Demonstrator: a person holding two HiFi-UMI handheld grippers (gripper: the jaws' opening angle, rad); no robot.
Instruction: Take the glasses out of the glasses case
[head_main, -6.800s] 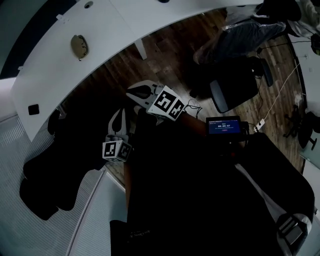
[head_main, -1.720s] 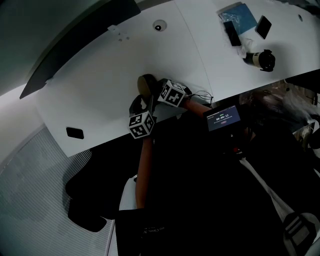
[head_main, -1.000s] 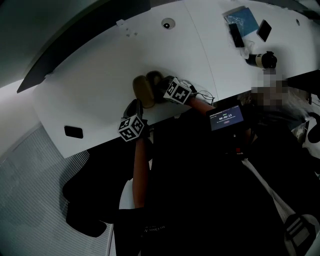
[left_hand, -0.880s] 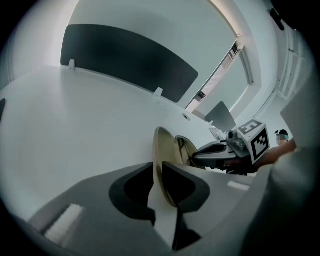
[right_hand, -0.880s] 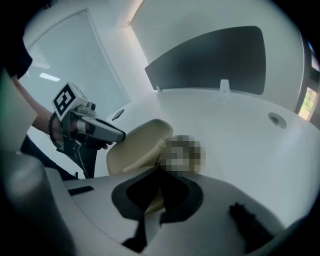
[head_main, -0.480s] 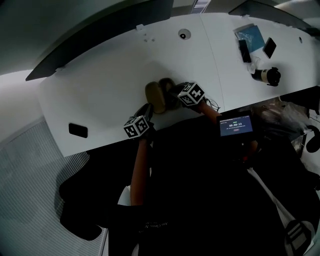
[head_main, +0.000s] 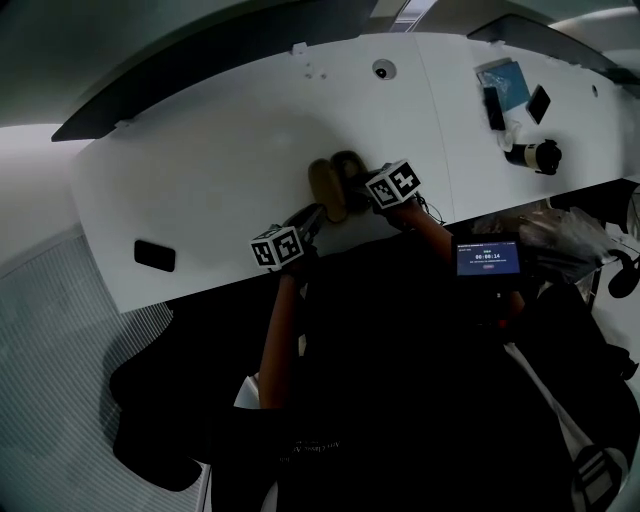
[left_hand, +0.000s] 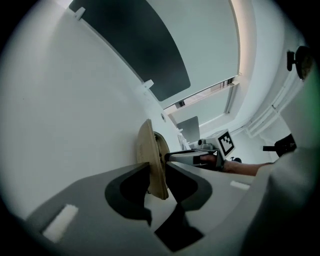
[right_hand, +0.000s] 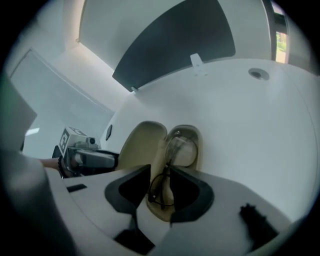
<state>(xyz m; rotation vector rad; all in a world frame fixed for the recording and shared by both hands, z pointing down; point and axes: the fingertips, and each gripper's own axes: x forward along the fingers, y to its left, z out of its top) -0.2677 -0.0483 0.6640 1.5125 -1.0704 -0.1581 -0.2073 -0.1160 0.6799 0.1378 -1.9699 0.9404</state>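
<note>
Freshly opened, right gripper (right_hand: 159, 181) jaws straddle glasses (right_hand: 181, 149), partly hiding them.

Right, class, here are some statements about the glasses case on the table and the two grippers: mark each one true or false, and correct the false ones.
1. The glasses case is open. True.
2. The glasses lie out on the table. False: they lie inside the case.
3. The right gripper is clamped shut on the glasses. False: its jaws stand apart, having just opened, with the glasses between them.
4. The lid stands between the left gripper's jaws. True: they press it from both sides, though they have just opened slightly.
5. The table is black. False: it is white.
</note>
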